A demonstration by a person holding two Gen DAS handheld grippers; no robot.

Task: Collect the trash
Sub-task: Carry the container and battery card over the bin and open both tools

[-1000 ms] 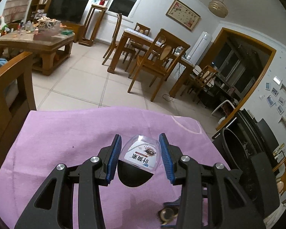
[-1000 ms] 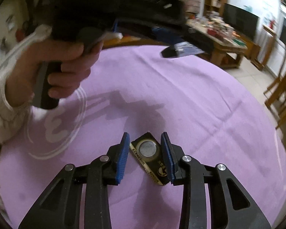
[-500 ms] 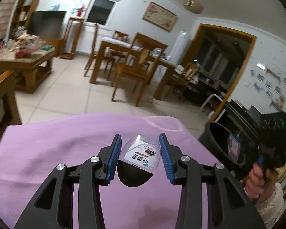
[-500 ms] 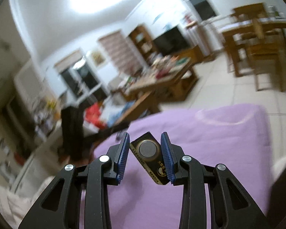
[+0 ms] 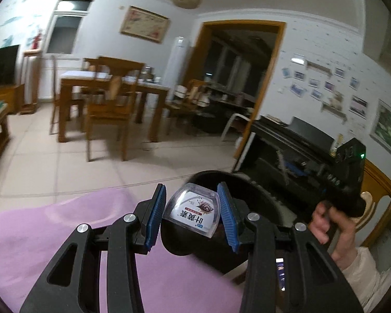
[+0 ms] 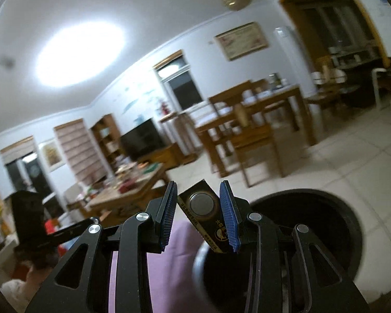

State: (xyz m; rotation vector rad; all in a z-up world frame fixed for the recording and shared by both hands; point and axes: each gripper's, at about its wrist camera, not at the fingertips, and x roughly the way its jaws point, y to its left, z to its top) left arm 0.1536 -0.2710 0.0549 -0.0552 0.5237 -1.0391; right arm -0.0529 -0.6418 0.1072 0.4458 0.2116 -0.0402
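— What's carrying things here?
— A table under a purple cloth (image 5: 65, 247), nothing lying on the part in view.
— And past that cloth's edge?
— Tiled floor (image 5: 52, 167), with a black bin (image 6: 333, 208) standing on it, just beside the cloth.

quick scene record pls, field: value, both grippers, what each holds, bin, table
left gripper: shut on clear blister pack, white label showing
right gripper: shut on black battery card, round cell on its front
bin: black, round, open top, on the floor beside the table
table cloth: purple
right hand: visible in left wrist view, gripping its handle near the bin
trash status: both pieces held in the air, not yet dropped
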